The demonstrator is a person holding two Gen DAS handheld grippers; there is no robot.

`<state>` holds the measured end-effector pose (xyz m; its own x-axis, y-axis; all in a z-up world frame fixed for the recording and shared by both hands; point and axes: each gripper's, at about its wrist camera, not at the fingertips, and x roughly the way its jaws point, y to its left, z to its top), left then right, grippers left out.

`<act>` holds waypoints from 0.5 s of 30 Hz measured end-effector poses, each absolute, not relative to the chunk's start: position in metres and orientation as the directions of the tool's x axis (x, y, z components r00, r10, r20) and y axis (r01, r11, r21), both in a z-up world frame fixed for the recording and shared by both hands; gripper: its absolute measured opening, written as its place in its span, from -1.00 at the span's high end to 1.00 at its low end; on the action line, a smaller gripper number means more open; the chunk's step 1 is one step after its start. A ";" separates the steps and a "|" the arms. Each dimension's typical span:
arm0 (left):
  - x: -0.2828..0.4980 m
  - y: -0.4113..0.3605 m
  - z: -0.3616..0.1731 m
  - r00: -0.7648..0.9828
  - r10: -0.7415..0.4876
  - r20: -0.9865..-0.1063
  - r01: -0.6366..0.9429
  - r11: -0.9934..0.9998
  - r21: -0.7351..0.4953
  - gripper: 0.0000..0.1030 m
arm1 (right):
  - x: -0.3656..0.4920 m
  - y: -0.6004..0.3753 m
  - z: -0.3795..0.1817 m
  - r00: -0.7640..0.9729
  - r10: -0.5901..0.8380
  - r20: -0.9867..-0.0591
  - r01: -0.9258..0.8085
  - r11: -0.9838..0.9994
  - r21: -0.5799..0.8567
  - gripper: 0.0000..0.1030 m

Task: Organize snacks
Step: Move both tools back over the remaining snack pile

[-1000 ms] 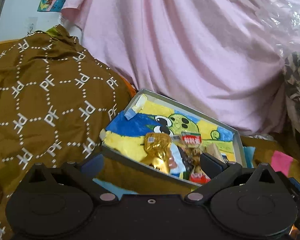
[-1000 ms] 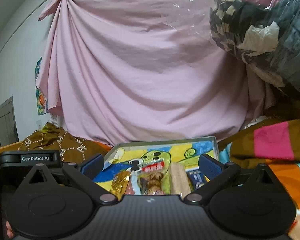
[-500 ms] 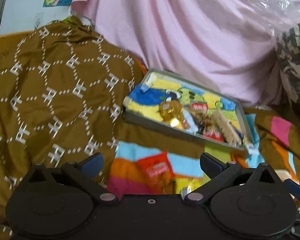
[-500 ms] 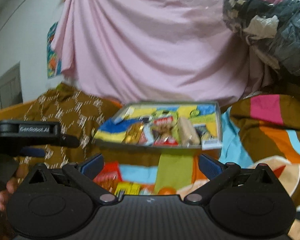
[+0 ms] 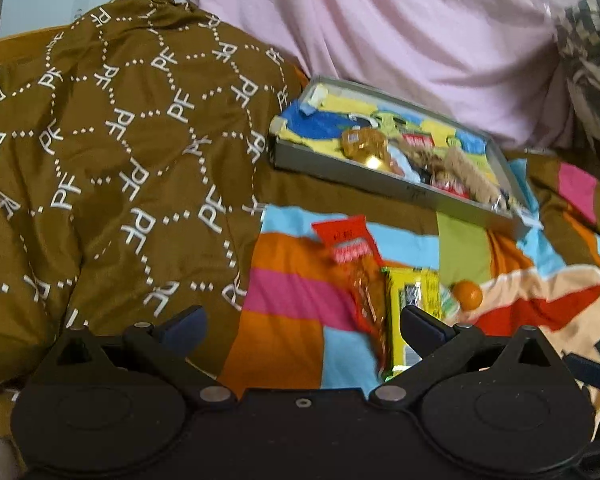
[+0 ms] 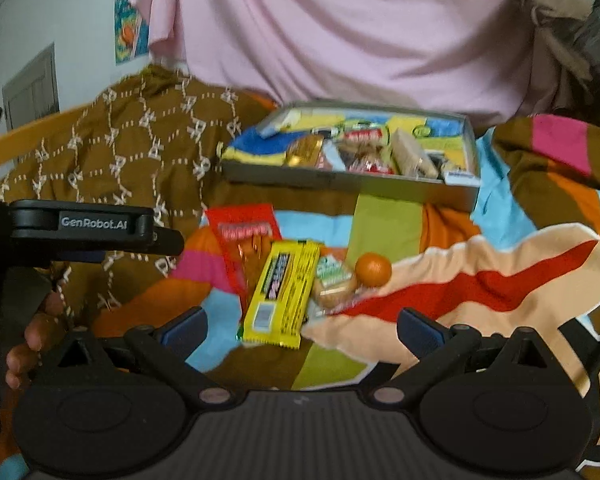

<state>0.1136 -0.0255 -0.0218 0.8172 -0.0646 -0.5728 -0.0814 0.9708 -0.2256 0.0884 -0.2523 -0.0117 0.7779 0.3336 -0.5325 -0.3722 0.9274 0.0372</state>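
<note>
While both sets of tongs, left gripper [image 5: 302, 326] and right gripper [image 6: 302, 326], stand apart and empty, the long yellow foil snack bar [image 6: 281, 292] lies on the striped blanket [image 6: 480, 280], lengthwise ahead, nearer the right, short of the grey snack tray [image 6: 352, 182].

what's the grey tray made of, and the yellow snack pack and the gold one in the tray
Grey tray: looks like thin matte metal or stiff card, with straight flat walls; hard to tell which. Yellow snack pack: glossy printed plastic film with crimped ends. Gold snack: shiny metallic foil that crinkles and throws a bright glint.
</note>
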 end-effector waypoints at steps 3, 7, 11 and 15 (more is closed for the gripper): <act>0.112 -0.024 -0.028 0.804 -0.074 -0.589 -0.071 0.973 -0.220 -0.98 | 0.091 -0.251 -0.016 0.763 0.329 -0.557 -0.374 0.927 0.035 -1.00; 0.110 -0.020 -0.036 0.793 -0.081 -0.603 -0.055 0.977 -0.204 -0.98 | 0.096 -0.247 -0.022 0.743 0.320 -0.588 -0.373 0.927 0.032 -1.00; 0.109 -0.018 -0.042 0.790 -0.090 -0.606 -0.031 0.982 -0.186 -0.98 | 0.101 -0.242 -0.029 0.726 0.311 -0.613 -0.377 0.926 0.024 -1.00; 0.112 -0.016 -0.047 0.790 -0.097 -0.606 -0.016 0.984 -0.178 -0.98 | 0.106 -0.237 -0.035 0.727 0.297 -0.620 -0.372 0.928 0.008 -1.00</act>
<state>0.1125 -0.0157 -0.0472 0.7899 -0.0966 -0.6056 -0.0162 0.9839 -0.1780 0.1061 -0.2369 -0.0348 0.7267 0.2966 -0.6196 -0.3718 0.9283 0.0083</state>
